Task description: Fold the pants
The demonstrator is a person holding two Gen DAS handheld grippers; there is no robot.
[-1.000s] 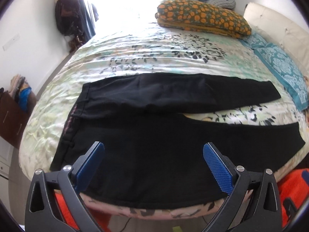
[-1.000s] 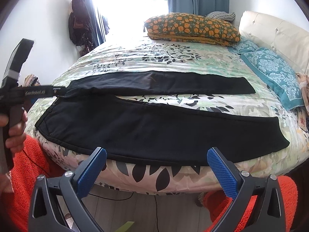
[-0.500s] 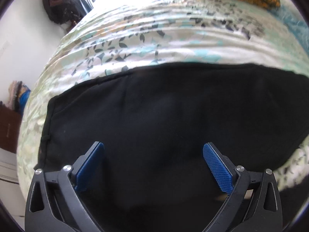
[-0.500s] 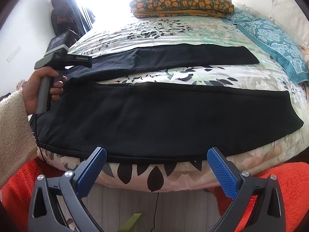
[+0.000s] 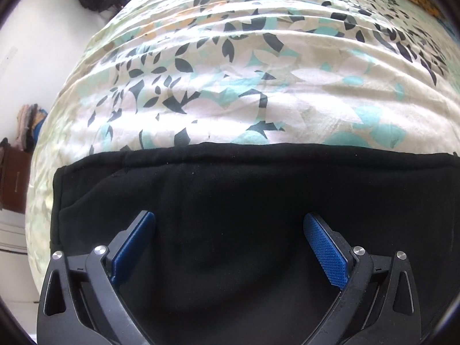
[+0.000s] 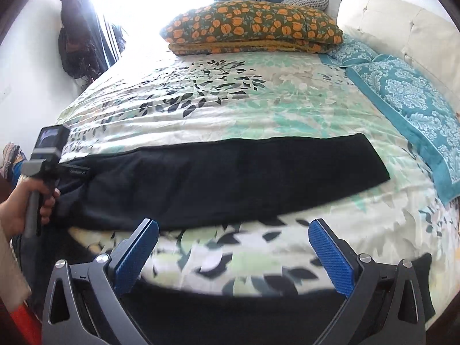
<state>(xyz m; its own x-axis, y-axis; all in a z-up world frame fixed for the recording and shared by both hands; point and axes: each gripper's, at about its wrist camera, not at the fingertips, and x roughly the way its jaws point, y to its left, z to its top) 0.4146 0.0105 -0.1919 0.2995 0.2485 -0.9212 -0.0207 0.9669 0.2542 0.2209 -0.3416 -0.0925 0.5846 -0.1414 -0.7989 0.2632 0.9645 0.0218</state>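
Black pants (image 6: pixel 230 178) lie across our bed's floral bedspread (image 6: pixel 244 109), one leg stretched flat toward the teal pillow (image 6: pixel 408 106), the other under our right claw (image 6: pixel 233 251) at the near edge. Both claws are spread wide, holding nothing. Our left claw (image 5: pixel 229 241) hovers low over the waistband end, gripped by our left hand (image 6: pixel 26 204).

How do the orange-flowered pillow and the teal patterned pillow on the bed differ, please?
The orange-flowered pillow is dark green with orange blooms; the teal patterned pillow is turquoise with a pale damask print. The orange-flowered pillow sits at the far end of the bed on a folded yellow layer, while the teal patterned pillow lies flat along the right side by the cream headboard. Both rest on the floral cover, clear of the black pants.
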